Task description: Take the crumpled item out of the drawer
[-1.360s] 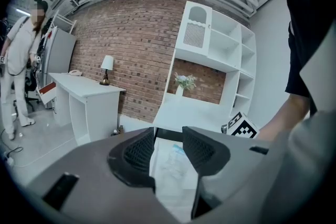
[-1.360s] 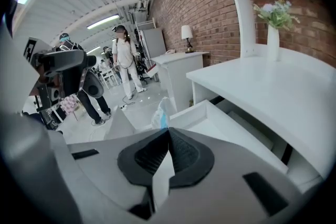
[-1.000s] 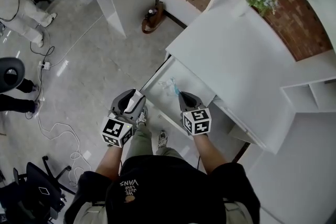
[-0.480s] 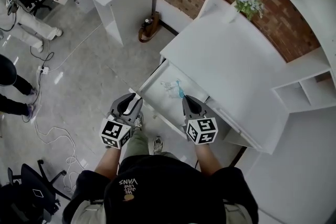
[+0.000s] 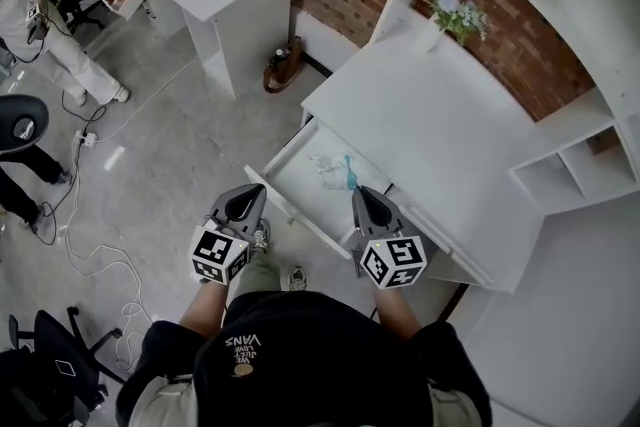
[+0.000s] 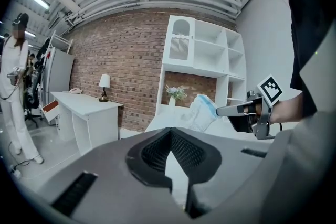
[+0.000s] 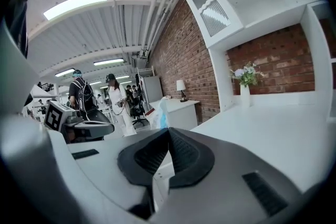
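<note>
The right gripper (image 5: 357, 193) pinches the crumpled item (image 5: 336, 171) in its fingers over the open drawer (image 5: 300, 177). The left gripper (image 5: 254, 191) has just closed its fingers together, empty.

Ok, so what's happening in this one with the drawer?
A person stands at a white desk with its drawer open, a gripper in each hand. The right gripper pinches the crumpled white-and-blue item in its jaws, up above the drawer. The left gripper has just shut its jaws on nothing.
</note>
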Available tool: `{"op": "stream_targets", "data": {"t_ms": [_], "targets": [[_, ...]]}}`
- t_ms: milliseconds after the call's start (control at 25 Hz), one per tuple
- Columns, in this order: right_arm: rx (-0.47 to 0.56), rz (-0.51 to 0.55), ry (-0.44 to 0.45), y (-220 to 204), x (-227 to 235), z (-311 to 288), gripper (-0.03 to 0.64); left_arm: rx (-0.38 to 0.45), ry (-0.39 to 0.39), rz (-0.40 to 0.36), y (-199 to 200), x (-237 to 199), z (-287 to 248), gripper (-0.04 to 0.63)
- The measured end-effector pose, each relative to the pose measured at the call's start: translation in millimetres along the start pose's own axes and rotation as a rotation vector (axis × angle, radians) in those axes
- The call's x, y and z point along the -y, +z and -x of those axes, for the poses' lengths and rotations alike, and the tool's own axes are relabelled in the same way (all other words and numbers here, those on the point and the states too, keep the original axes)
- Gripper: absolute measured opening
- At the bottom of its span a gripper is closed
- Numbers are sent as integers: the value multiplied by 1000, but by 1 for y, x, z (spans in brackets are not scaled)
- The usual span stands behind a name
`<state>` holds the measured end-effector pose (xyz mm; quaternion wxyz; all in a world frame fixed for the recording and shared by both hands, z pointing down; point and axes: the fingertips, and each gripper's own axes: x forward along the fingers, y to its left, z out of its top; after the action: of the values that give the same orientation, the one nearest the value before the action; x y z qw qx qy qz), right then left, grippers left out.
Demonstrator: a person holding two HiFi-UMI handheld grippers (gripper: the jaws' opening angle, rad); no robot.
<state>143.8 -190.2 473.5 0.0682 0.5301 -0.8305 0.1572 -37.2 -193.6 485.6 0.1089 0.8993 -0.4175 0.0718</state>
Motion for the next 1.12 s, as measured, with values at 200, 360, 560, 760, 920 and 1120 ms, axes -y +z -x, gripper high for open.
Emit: {"op": "stream_targets", "data": {"t_ms": [200, 360, 560, 760, 920, 1120], "targets": [[43, -1, 5, 14, -7, 27, 2, -5, -18, -21, 4, 17, 7, 6], [63, 0, -2, 18, -5, 47, 2, -5, -22, -42, 6, 29, 15, 6], [73, 5, -6, 18, -2, 68, 2, 6, -5, -44, 13, 37, 27, 6], [67, 5, -8, 12, 1, 84, 2, 10, 15, -32, 10, 44, 36, 6], [65, 5, -7, 9, 4, 91, 2, 8, 22, -28, 7, 50, 38, 6], [70, 3, -5, 9, 8, 93, 2, 9, 6, -30, 8, 61, 32, 6]]}}
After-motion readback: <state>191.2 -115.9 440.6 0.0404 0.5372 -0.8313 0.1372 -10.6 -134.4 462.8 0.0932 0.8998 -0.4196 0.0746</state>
